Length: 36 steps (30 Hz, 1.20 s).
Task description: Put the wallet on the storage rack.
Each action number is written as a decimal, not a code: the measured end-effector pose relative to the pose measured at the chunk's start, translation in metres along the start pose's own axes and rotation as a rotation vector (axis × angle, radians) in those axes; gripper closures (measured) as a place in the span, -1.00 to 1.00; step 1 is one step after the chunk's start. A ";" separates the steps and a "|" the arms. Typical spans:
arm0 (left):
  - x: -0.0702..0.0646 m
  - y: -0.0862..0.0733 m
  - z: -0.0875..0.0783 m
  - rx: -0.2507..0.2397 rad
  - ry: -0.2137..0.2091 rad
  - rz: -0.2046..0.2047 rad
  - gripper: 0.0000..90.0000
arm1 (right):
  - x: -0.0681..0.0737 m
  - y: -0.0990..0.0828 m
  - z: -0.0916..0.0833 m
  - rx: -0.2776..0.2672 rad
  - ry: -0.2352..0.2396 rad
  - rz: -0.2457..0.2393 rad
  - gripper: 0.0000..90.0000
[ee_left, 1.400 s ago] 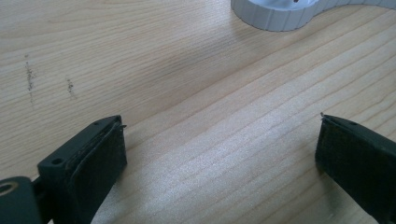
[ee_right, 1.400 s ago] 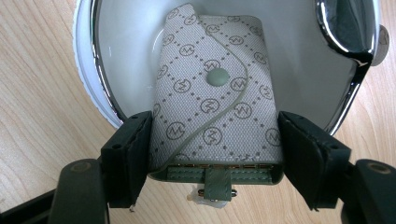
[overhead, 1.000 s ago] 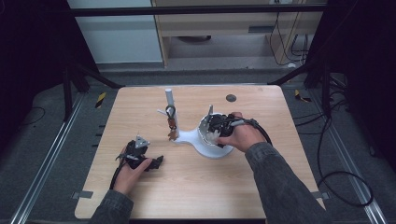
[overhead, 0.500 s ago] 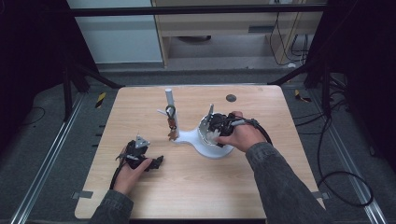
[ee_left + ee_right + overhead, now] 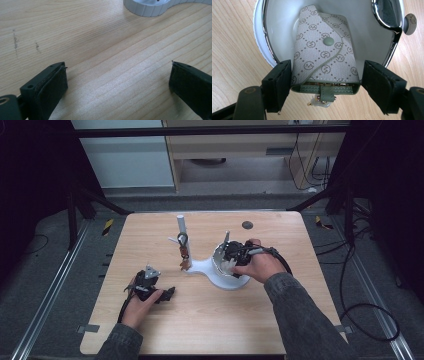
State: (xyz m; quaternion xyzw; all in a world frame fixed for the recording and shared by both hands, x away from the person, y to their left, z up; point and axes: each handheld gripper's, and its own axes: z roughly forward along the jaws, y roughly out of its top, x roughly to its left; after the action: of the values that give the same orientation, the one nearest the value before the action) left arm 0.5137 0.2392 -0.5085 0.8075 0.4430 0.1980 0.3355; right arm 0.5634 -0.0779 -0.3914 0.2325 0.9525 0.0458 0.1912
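A grey-green monogram key case (image 5: 324, 55) lies in the white bowl (image 5: 262, 37) of a white stand (image 5: 200, 267). My right gripper (image 5: 327, 66) hangs over it, and its jaws have just been opening. The case is still between them; the left pad sits at its edge and the right pad stands clear of it. In the high view the right gripper (image 5: 231, 256) is over the bowl (image 5: 220, 279), held by a hand. My left gripper (image 5: 167, 294) rests on the table near the front left, open (image 5: 117, 72), with bare wood between its jaws.
The stand's white post (image 5: 181, 227) rises at the back, with a brown key fob (image 5: 184, 251) hanging on its hook. The stand's ribbed base (image 5: 150, 8) lies ahead of the left gripper. A small dark disc (image 5: 247, 225) sits on the tabletop behind the bowl.
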 end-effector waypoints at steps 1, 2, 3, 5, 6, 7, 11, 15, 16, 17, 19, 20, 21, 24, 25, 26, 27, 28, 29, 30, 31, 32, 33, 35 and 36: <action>0.000 0.000 0.000 0.000 0.000 0.000 -0.97 | 0.000 0.000 0.000 0.001 -0.001 -0.002 -0.46; 0.000 0.000 0.000 0.000 0.000 0.000 -0.98 | 0.000 0.000 0.000 0.000 -0.001 -0.002 -0.46; 0.000 0.000 0.000 0.000 0.000 0.000 -0.98 | 0.000 0.000 -0.001 -0.001 -0.002 0.000 -0.46; 0.000 0.000 0.000 0.000 0.000 0.000 -0.97 | 0.000 -0.001 -0.001 0.001 -0.004 -0.003 -0.48; 0.000 0.000 0.000 0.000 0.000 0.000 -0.98 | 0.001 -0.001 -0.002 0.000 -0.007 -0.004 -0.49; 0.000 0.000 0.000 0.000 0.000 0.000 -0.98 | 0.001 -0.001 -0.002 -0.005 -0.007 -0.005 -0.50; 0.000 0.000 0.000 0.000 0.000 0.000 -0.98 | 0.002 -0.003 -0.006 -0.012 -0.011 -0.003 -0.53; 0.000 0.000 0.000 0.000 0.000 0.000 -0.97 | 0.003 -0.006 -0.011 -0.027 -0.021 -0.009 -0.56; 0.000 0.000 0.000 0.000 0.000 0.000 -0.97 | 0.004 -0.006 -0.013 -0.028 -0.022 -0.009 -0.57; 0.000 0.000 0.000 0.000 0.000 0.001 -0.97 | 0.004 -0.007 -0.014 -0.033 -0.024 -0.011 -0.57; 0.000 0.000 0.000 0.000 0.000 0.001 -0.97 | 0.005 -0.009 -0.017 -0.043 -0.026 -0.012 -0.60; 0.000 0.000 0.000 0.000 0.000 0.001 -0.98 | 0.005 -0.009 -0.018 -0.045 -0.026 -0.011 -0.60; 0.000 0.000 0.000 0.000 0.000 0.001 -0.98 | 0.006 -0.010 -0.020 -0.050 -0.029 -0.015 -0.61; 0.000 0.000 0.000 0.000 0.000 -0.001 -0.98 | 0.007 -0.012 -0.023 -0.066 -0.028 -0.003 -0.65; 0.000 0.000 0.000 0.000 0.000 -0.002 -0.98 | 0.007 -0.013 -0.023 -0.074 -0.028 -0.008 -0.66; 0.000 0.000 0.000 0.000 0.000 -0.002 -0.98 | 0.008 -0.014 -0.024 -0.075 -0.026 -0.002 -0.67; 0.000 0.000 0.000 0.000 0.000 -0.002 -0.98 | 0.008 -0.015 -0.024 -0.078 -0.027 -0.003 -0.68; 0.000 0.000 0.000 0.000 0.000 -0.002 -0.97 | 0.008 -0.016 -0.024 -0.077 -0.027 0.008 -0.70; 0.000 0.000 0.000 0.000 0.000 -0.002 -0.98 | 0.008 -0.017 -0.024 -0.084 -0.025 0.011 -0.71; 0.000 0.000 0.000 0.000 0.000 -0.002 -0.98 | 0.008 -0.019 -0.025 -0.089 -0.024 0.013 -0.72; 0.000 0.000 0.000 0.000 0.000 -0.002 -0.98 | 0.008 -0.020 -0.025 -0.095 -0.025 0.019 -0.74; 0.000 0.000 0.000 0.000 0.000 -0.002 -0.98 | 0.008 -0.022 -0.025 -0.099 -0.026 0.023 -0.75; 0.000 0.000 0.000 0.002 -0.001 -0.001 -0.98 | 0.008 -0.024 -0.026 -0.105 -0.028 0.027 -0.76; 0.000 0.000 0.000 0.003 -0.001 0.001 -0.98 | 0.008 -0.028 -0.028 -0.110 -0.037 0.027 -0.78; 0.000 0.000 0.000 0.003 -0.001 0.001 -0.98 | 0.007 -0.030 -0.029 -0.128 -0.036 0.038 -0.78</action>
State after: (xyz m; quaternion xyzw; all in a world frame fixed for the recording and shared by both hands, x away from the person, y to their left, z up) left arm 0.5136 0.2393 -0.5084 0.8082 0.4429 0.1971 0.3344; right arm 0.5334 -0.1017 -0.3722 0.2386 0.9395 0.1060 0.2217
